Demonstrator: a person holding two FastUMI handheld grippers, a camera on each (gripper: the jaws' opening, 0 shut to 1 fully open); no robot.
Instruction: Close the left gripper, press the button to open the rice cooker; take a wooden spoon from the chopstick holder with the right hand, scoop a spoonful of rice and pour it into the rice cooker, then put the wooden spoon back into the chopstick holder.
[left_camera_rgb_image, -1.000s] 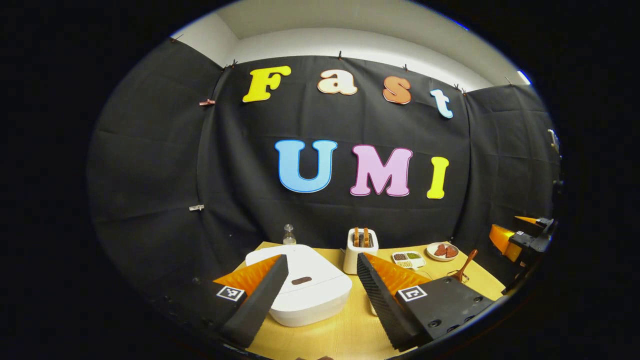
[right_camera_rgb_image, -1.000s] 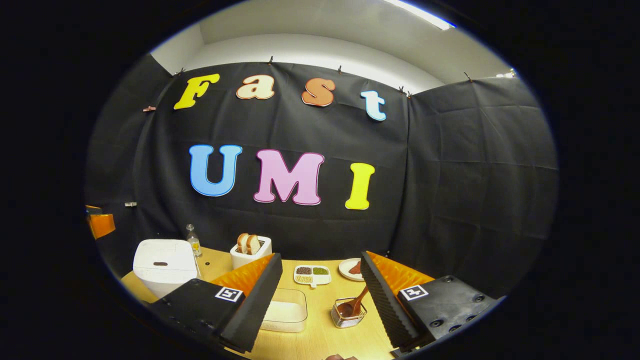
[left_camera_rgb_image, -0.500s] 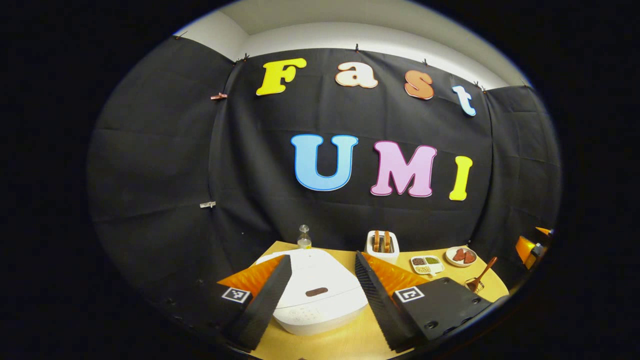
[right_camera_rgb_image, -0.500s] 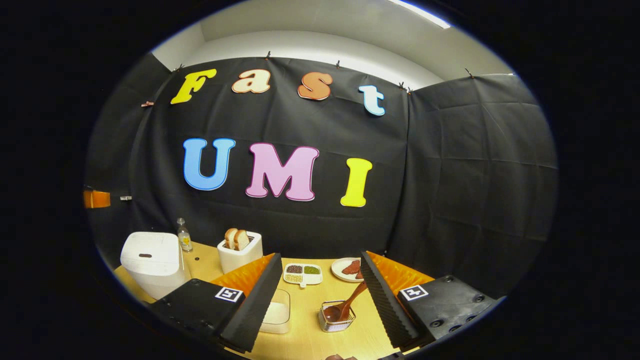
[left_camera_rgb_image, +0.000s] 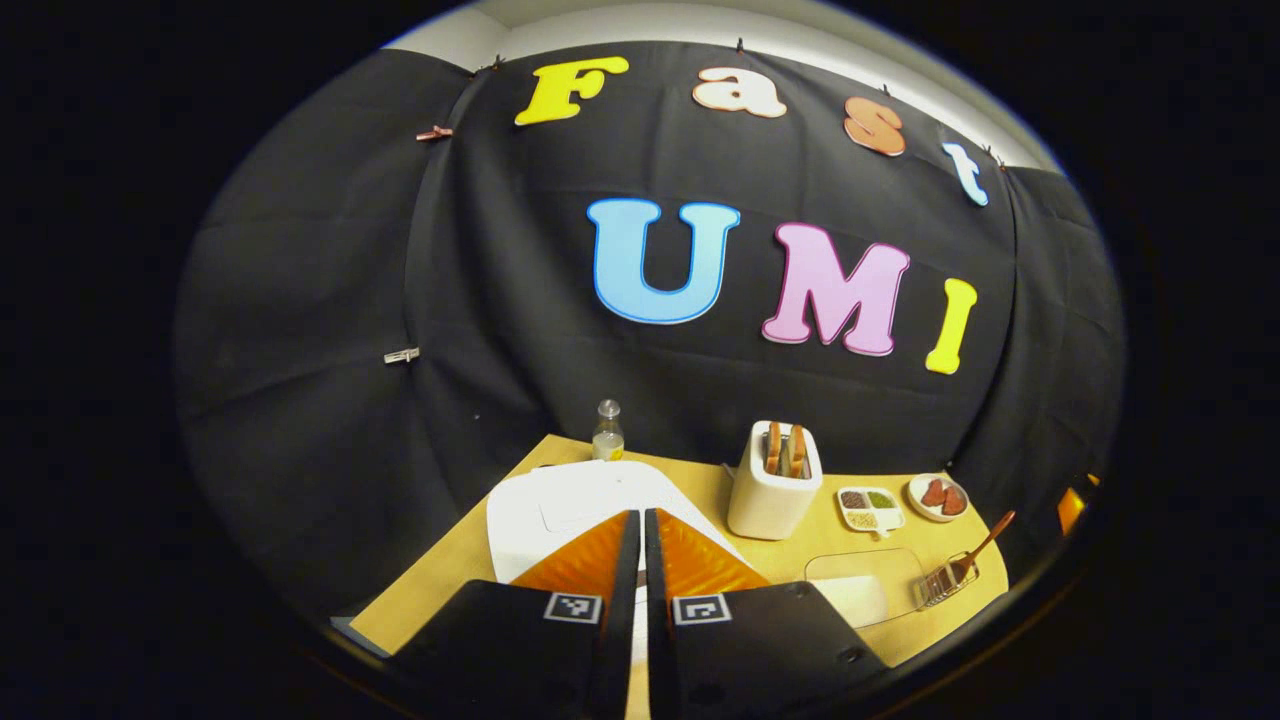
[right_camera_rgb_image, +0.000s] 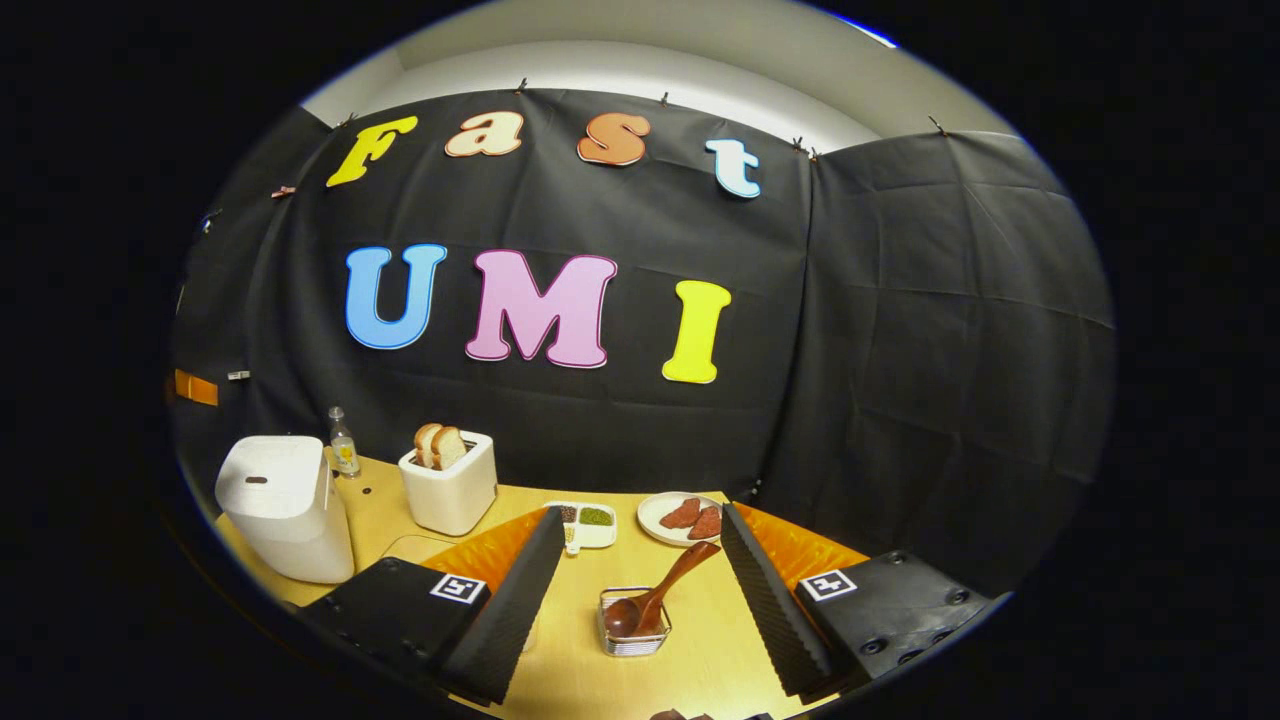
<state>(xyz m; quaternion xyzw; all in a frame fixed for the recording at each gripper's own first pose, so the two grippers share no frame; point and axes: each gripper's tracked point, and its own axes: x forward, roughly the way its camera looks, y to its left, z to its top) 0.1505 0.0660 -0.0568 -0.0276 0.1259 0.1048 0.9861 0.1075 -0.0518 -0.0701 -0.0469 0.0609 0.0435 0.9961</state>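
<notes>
Fingers of the left claw (left_camera_rgb_image: 642, 520) are seen brought together, with just a thin slit between them and nothing held. They are poised over the lid of the white rice cooker (left_camera_rgb_image: 560, 505), which stands at the left of the wooden worktop (left_camera_rgb_image: 720, 480); whether the tips touch the lid cannot be told. In the right gripper view the rice cooker (right_camera_rgb_image: 278, 505) is shown with its lid down.

The right claw (right_camera_rgb_image: 635, 545) is held wide, with nothing gripped. Between its 2 fingers, farther off on the worktop (right_camera_rgb_image: 690, 640), the wire chopstick holder (right_camera_rgb_image: 634, 634) is seen, and the wooden spoon (right_camera_rgb_image: 655, 600) rests in it, bowl down and handle leaning up to the right. The same holder (left_camera_rgb_image: 940, 585) and spoon (left_camera_rgb_image: 985, 540) are found at the right edge of the left gripper view, beside a clear container (left_camera_rgb_image: 865, 585).

Behind these, a white toaster (right_camera_rgb_image: 448, 483) with 2 slices of bread, a small bottle (right_camera_rgb_image: 343, 443), a divided dish (right_camera_rgb_image: 590, 525) of grains and a plate (right_camera_rgb_image: 688, 515) with reddish pieces are set along the back of the worktop.
</notes>
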